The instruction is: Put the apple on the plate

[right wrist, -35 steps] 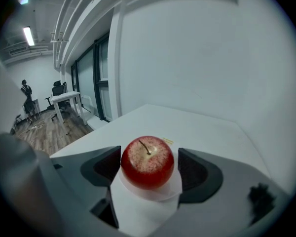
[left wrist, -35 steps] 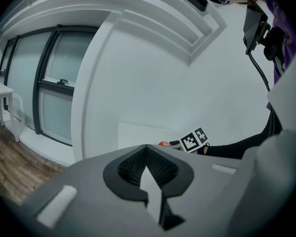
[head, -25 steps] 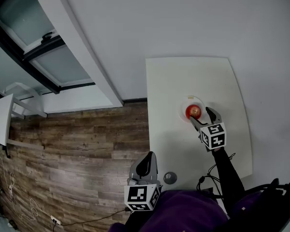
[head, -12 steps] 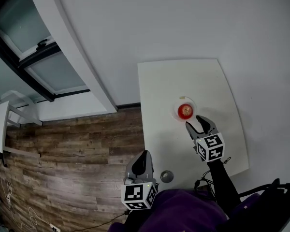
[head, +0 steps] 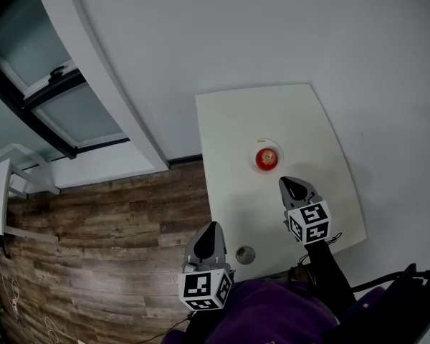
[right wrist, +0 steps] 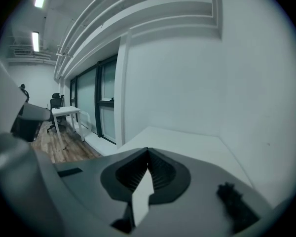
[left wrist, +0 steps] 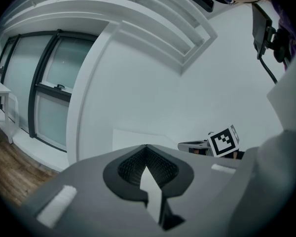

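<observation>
In the head view a red apple (head: 266, 158) rests on a small clear plate (head: 255, 149) in the middle of the white table (head: 222, 135). My right gripper (head: 295, 186) is shut and empty, pulled back a short way toward me from the plate. My left gripper (head: 209, 236) is shut and empty too, held off the table's near left corner above the wooden floor. Each gripper view shows its jaws meeting tip to tip with nothing between them; the apple and plate are hidden in both.
A small grey round thing (head: 245, 255) lies near the table's front edge beside the left gripper. White wall runs behind the table, with dark-framed windows (head: 50, 92) at left. A desk and chair (right wrist: 59, 113) stand far off on the wooden floor.
My right gripper, open around the apple on the plate a second ago, has drawn back toward me and shut empty. The apple stays on the plate. The left gripper has hardly moved.
</observation>
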Available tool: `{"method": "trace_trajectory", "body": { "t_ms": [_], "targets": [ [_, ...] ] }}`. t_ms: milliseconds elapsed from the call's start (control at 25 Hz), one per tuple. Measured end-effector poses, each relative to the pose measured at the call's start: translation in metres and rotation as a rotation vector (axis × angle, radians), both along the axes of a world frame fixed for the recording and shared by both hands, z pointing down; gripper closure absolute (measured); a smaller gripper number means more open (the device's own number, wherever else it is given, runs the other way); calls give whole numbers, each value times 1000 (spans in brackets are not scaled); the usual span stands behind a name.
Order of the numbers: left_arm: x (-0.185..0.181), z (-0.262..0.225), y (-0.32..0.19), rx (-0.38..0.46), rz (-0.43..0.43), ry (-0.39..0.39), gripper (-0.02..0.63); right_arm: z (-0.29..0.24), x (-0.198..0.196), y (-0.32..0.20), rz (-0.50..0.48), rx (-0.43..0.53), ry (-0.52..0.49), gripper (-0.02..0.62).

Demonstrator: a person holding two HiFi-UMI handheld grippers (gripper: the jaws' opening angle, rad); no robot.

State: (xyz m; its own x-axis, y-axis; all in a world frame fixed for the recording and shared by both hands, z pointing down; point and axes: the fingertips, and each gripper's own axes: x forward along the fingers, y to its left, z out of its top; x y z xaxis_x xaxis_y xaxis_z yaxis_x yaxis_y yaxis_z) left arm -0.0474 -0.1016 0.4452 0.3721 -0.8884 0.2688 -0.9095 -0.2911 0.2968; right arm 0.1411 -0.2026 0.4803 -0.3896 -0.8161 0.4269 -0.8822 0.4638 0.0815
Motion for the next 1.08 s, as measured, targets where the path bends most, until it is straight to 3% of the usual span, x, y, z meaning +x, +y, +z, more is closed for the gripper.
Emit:
{"method": "trace_trajectory", "body": {
  "t_ms": [1080],
  "targets": [
    [9, -11, 18, 29, 21, 1, 600, -12, 3, 20, 5, 32, 23, 586]
  ]
}}
